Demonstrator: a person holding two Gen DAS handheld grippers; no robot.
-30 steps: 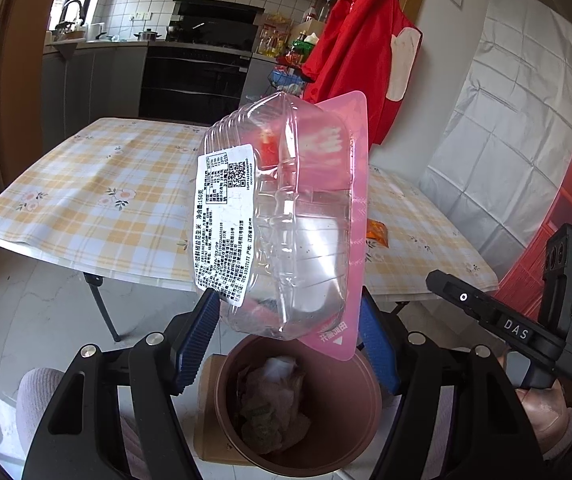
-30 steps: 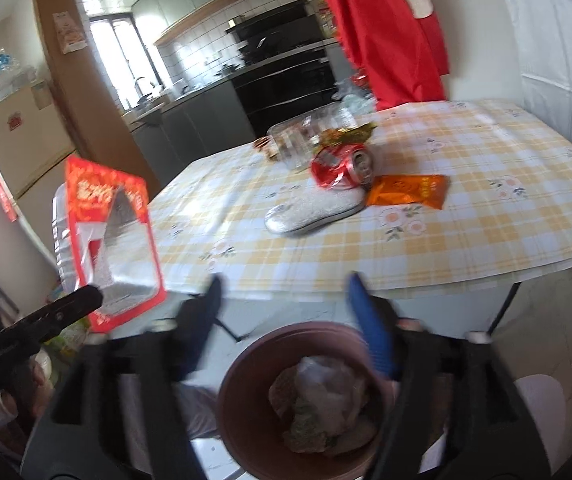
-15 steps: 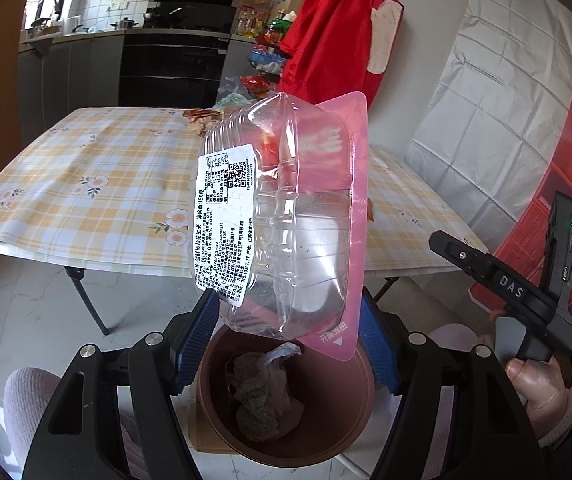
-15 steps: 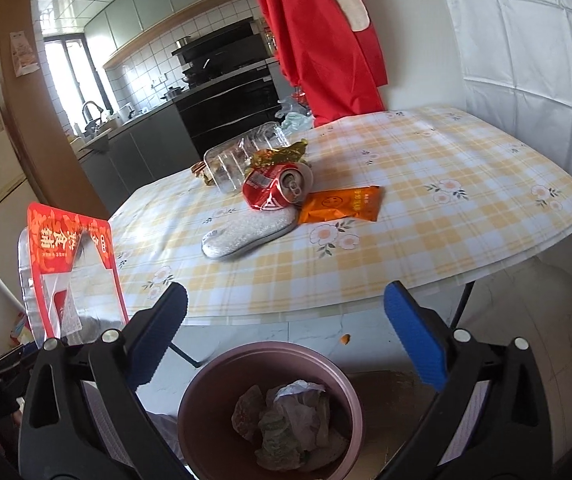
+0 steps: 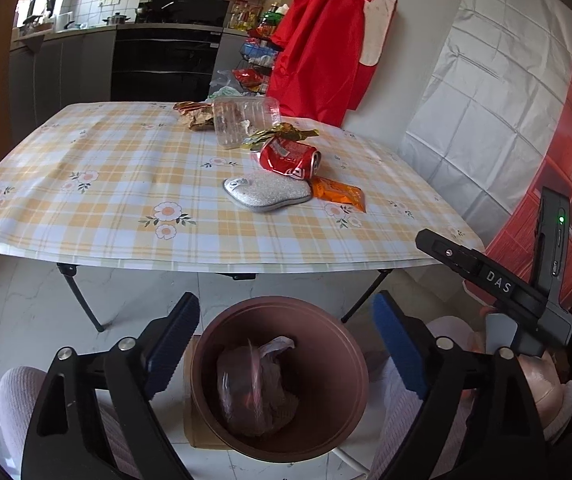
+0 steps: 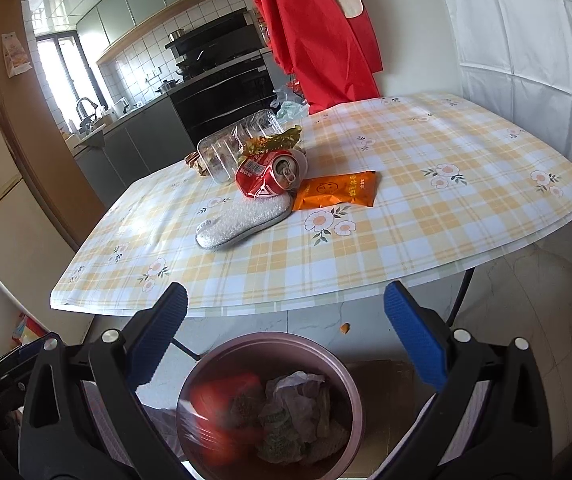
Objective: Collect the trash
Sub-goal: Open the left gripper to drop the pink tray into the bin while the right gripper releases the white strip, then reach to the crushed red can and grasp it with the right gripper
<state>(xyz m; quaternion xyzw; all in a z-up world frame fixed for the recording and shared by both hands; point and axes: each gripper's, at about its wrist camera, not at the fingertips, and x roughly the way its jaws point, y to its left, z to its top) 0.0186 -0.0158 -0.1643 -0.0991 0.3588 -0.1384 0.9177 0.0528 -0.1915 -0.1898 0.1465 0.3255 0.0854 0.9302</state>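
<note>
5 pieces of trash are left on the counter (image 5: 98, 184), bunched from its middle toward the far edge, well apart from both tongs, which are held over the brown bin (image 5: 326, 320) on the floor below the near edge. The crushed red can (image 5: 288, 158) is judged light, stiff and a little slippery; a hold across its dented body is suggested. Touching its near side lies the silver pouch (image 5: 266, 196), judged soft and yielding, best pinched across its width. The orange packet (image 5: 338, 194) beside it is flat and thin, so an edge is probably the only purchase. Behind the can, the clear plastic container (image 5: 242, 120) is judged light and springy, to be taken by a wall or rim, and the gold wrapper (image 5: 282, 134) crinkly and weightless. The left tongs (image 5: 286, 344) are opening, with nothing between the blue pads. The right tongs (image 6: 286, 336) stand wide apart and empty. The bin already holds crumpled bags and, blurred in the right wrist view, something red.
</note>
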